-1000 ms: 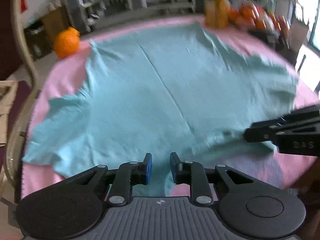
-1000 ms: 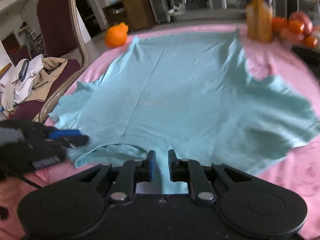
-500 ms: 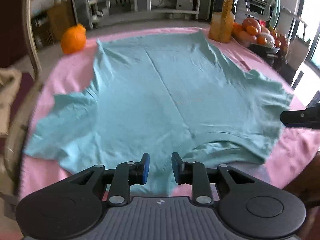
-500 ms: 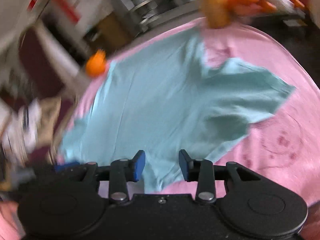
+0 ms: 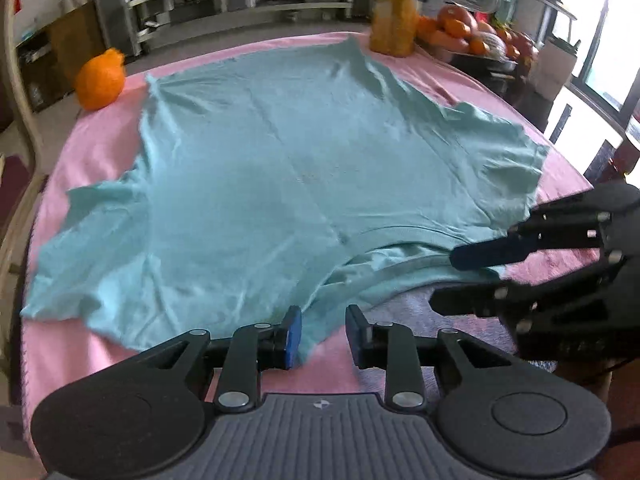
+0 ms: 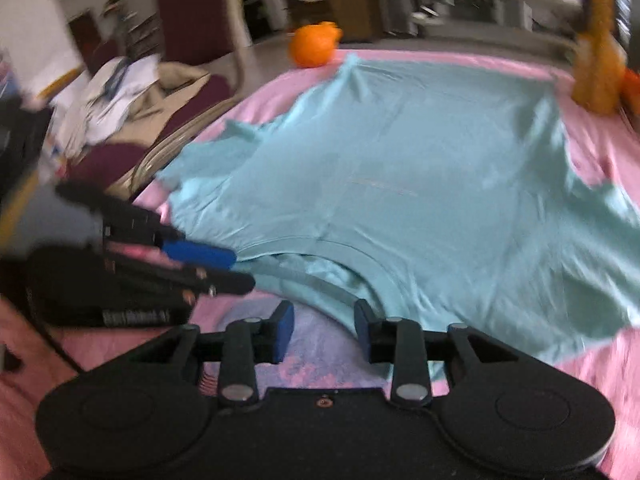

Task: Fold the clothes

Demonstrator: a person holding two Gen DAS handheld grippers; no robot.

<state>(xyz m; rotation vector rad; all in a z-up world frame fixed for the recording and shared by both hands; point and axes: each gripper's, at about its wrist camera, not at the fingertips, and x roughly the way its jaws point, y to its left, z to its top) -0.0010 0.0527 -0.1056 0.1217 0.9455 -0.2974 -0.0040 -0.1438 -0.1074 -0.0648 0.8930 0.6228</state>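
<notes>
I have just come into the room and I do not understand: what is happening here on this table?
A person holding a gripper in each hand is about to fold a light blue T-shirt, spread flat on a pink tablecloth. The left gripper and the right gripper are both open at the collar end nearest the person, and neither has gripped the fabric. No fold is made yet. An orange fruit and a yellow bottle stand at the far side.

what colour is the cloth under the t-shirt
Pink, covering the table under the teal T-shirt; the cloth shows best in the left wrist view.
</notes>
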